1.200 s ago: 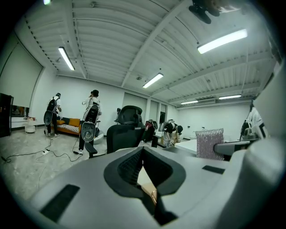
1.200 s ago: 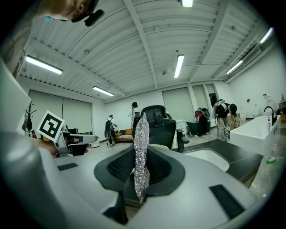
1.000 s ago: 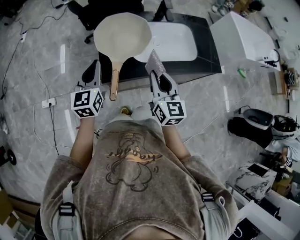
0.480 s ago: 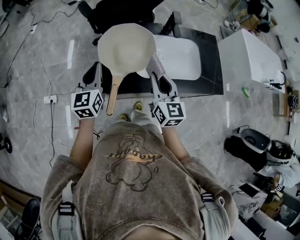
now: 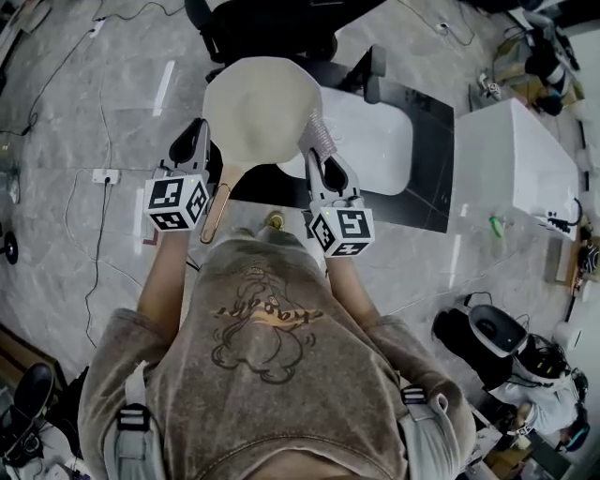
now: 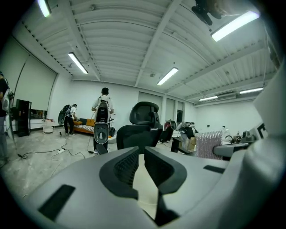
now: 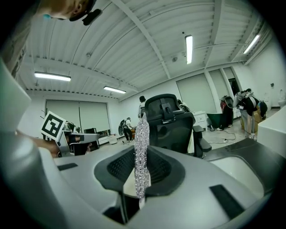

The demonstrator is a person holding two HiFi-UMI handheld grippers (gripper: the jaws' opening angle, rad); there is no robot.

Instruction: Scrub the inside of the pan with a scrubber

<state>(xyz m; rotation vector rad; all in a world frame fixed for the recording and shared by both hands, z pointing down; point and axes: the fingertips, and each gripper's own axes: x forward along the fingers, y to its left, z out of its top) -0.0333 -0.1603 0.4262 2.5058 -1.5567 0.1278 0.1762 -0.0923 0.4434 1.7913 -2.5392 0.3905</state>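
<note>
The person fills the lower half of the head view, arms forward, a gripper in each hand. Ahead lies a black counter with a white sink set in it, and a dark chair stands beyond.

The pan sits in front of the chest, between the two grippers, and overlaps the sink's left edge in the picture. It is round, cream and matt, and the face turned up to the camera is smooth and even in tone. Its tan handle runs back toward the person and ends just beside the left cube.

The left gripper lies along the pan's left side. In its own view its jaws are all but together, with only a thin pale strip in the slit. I cannot tell what that strip is. The right gripper lies at the pan's right rim. Its jaws are clamped on the scrubber, a silvery mesh pad standing upright and edge-on between them. In the head view the scrubber juts out close to the rim.

What carries the pan is hard to make out, as no view shows a jaw on the handle or rim. The counter's left part is hidden behind the pan. In the left gripper view a pale curved mass at the right edge is too close to read.
</note>
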